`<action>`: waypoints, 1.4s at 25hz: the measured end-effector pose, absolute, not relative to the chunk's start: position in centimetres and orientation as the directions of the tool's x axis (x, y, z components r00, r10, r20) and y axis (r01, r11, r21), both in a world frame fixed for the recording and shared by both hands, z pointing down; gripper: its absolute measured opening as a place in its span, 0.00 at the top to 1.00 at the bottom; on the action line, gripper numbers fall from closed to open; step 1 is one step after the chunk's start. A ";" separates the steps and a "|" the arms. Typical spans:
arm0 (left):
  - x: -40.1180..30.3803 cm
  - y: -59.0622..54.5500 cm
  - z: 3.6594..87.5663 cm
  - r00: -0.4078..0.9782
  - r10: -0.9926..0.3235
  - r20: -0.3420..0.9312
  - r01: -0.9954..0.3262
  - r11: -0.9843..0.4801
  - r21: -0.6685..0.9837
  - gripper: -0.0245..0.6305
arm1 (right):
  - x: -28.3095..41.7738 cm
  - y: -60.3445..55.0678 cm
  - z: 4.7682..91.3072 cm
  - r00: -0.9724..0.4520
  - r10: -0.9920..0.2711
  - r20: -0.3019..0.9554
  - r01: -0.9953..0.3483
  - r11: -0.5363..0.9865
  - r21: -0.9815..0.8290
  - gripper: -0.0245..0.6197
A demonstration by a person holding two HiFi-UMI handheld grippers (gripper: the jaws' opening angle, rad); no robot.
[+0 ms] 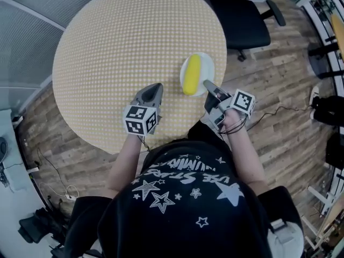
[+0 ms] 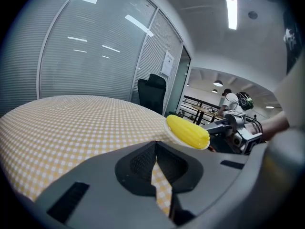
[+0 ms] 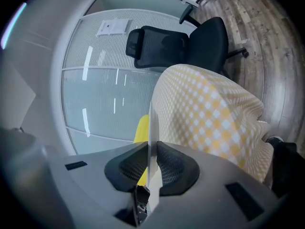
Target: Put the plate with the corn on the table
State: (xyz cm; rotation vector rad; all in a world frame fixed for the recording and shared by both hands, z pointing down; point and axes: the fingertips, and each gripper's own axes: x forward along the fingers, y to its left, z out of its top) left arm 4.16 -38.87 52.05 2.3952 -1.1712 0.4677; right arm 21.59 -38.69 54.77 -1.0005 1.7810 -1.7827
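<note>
A small white plate carrying a yellow corn cob is at the right edge of the round table with its yellow checked cloth. My right gripper is shut on the plate's near rim. In the right gripper view the plate shows edge-on between the pads, with the corn behind it. Whether the plate rests on the cloth I cannot tell. My left gripper is shut and empty over the table, left of the plate. In its view the corn lies just ahead to the right.
A black office chair stands beyond the table's far right edge, over the wooden floor. Glass partition walls run behind the table. Cables trail on the floor at right.
</note>
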 end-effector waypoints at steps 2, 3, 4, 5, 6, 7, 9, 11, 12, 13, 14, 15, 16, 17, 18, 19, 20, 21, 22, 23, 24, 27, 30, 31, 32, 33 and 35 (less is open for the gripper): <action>4.1 -39.0 52.3 0.571 -0.665 0.482 -0.814 -0.535 0.227 0.95 | 21.7 -39.0 55.5 -0.660 -0.724 0.201 -0.196 -0.093 -0.976 0.89; 4.0 -38.9 52.4 0.564 -0.668 0.486 -0.819 -0.527 0.226 0.95 | 21.6 -39.0 55.9 -0.666 -0.717 0.208 -0.202 -0.095 -0.975 0.89; 3.8 -38.7 52.5 0.556 -0.672 0.490 -0.825 -0.519 0.226 0.95 | 21.6 -39.0 56.1 -0.672 -0.709 0.213 -0.207 -0.097 -0.974 0.89; 3.7 -38.6 52.6 0.549 -0.674 0.493 -0.830 -0.511 0.226 0.95 | 21.5 -38.9 56.4 -0.678 -0.702 0.218 -0.210 -0.099 -0.973 0.89; 3.7 -38.5 52.7 0.544 -0.677 0.497 -0.834 -0.503 0.227 0.95 | 21.5 -38.9 56.6 -0.684 -0.695 0.222 -0.213 -0.101 -0.972 0.89; 3.7 -38.3 52.7 0.538 -0.678 0.500 -0.838 -0.496 0.229 0.95 | 21.5 -38.9 56.8 -0.690 -0.688 0.225 -0.214 -0.104 -0.971 0.89; 3.7 -38.1 52.9 0.529 -0.681 0.507 -0.845 -0.482 0.233 0.95 | 21.5 -38.9 57.2 -0.699 -0.678 0.229 -0.211 -0.111 -0.971 0.89; 3.6 -37.9 53.0 0.520 -0.683 0.513 -0.850 -0.471 0.234 0.95 | 21.4 -38.9 57.5 -0.704 -0.671 0.232 -0.208 -0.118 -0.971 0.89; 3.6 -37.8 53.1 0.516 -0.684 0.516 -0.853 -0.468 0.232 0.95 | 21.3 -39.0 57.6 -0.707 -0.669 0.232 -0.206 -0.120 -0.971 0.89; 3.7 -37.8 53.2 0.512 -0.684 0.519 -0.855 -0.466 0.230 0.95 | 21.4 -39.1 57.8 -0.708 -0.666 0.233 -0.205 -0.122 -0.971 0.89; 4.0 -38.0 53.4 0.510 -0.684 0.522 -0.856 -0.463 0.230 0.95 | 21.6 -39.4 58.0 -0.710 -0.663 0.237 -0.207 -0.126 -0.970 0.89; 4.4 -38.4 53.6 0.508 -0.683 0.525 -0.858 -0.459 0.233 0.95 | 22.0 -39.8 58.3 -0.711 -0.659 0.243 -0.211 -0.130 -0.969 0.89; 4.9 -38.8 53.8 0.506 -0.684 0.526 -0.859 -0.453 0.238 0.95 | 22.5 -40.3 58.5 -0.714 -0.655 0.249 -0.217 -0.131 -0.967 0.89; 5.3 -39.2 53.9 0.503 -0.686 0.526 -0.862 -0.445 0.243 0.95 | 22.8 -40.7 58.6 -0.716 -0.650 0.253 -0.224 -0.129 -0.966 0.89; 5.4 -39.4 54.0 0.499 -0.689 0.525 -0.865 -0.438 0.247 0.95 | 22.8 -41.0 58.7 -0.719 -0.646 0.255 -0.231 -0.124 -0.965 0.89; 5.3 -39.4 54.0 0.495 -0.692 0.525 -0.867 -0.431 0.249 0.95 | 22.6 -40.9 58.6 -0.722 -0.642 0.257 -0.237 -0.120 -0.964 0.89; 5.1 -39.3 54.0 0.492 -0.695 0.525 -0.869 -0.427 0.249 0.95 | 22.3 -40.7 58.6 -0.724 -0.640 0.259 -0.241 -0.118 -0.963 0.89; 4.9 -39.1 54.0 0.490 -0.696 0.525 -0.870 -0.425 0.249 0.95 | 22.0 -40.5 58.6 -0.724 -0.638 0.262 -0.243 -0.120 -0.963 0.89; 4.9 -39.0 54.1 0.489 -0.696 0.526 -0.871 -0.424 0.249 0.95 | 21.9 -40.4 58.8 -0.723 -0.637 0.268 -0.246 -0.125 -0.961 0.89; 5.0 -39.0 54.2 0.489 -0.695 0.526 -0.871 -0.424 0.249 0.95 | 21.9 -40.3 59.0 -0.721 -0.635 0.277 -0.253 -0.131 -0.959 0.89; 5.2 -39.0 54.3 0.489 -0.695 0.527 -0.871 -0.425 0.247 0.95 | 22.0 -40.3 59.2 -0.720 -0.632 0.286 -0.264 -0.132 -0.955 0.89; 6.3 -39.8 54.6 0.489 -0.689 0.535 -0.870 -0.427 0.246 0.95 | 23.0 -41.1 59.7 -0.716 -0.626 0.309 -0.295 -0.131 -0.947 0.89; 6.5 -40.0 54.8 0.489 -0.685 0.540 -0.870 -0.430 0.242 0.95 | 23.5 -41.4 60.4 -0.699 -0.626 0.346 -0.328 -0.149 -0.933 0.89; 6.3 -40.0 54.8 0.489 -0.683 0.542 -0.869 -0.431 0.241 0.95 | 23.4 -41.4 60.4 -0.692 -0.626 0.359 -0.346 -0.149 -0.926 0.89; 6.0 -40.0 54.8 0.490 -0.682 0.544 -0.869 -0.433 0.239 0.95 | 23.2 -41.5 60.4 -0.684 -0.628 0.371 -0.365 -0.146 -0.920 0.89; 5.8 -39.9 54.7 0.490 -0.680 0.546 -0.868 -0.436 0.237 0.95 | 23.1 -41.5 60.3 -0.677 -0.630 0.381 -0.382 -0.142 -0.913 0.89; 5.4 -39.9 54.7 0.493 -0.678 0.546 -0.866 -0.442 0.233 0.95 | 22.9 -41.5 60.2 -0.663 -0.631 0.402 -0.415 -0.137 -0.899 0.89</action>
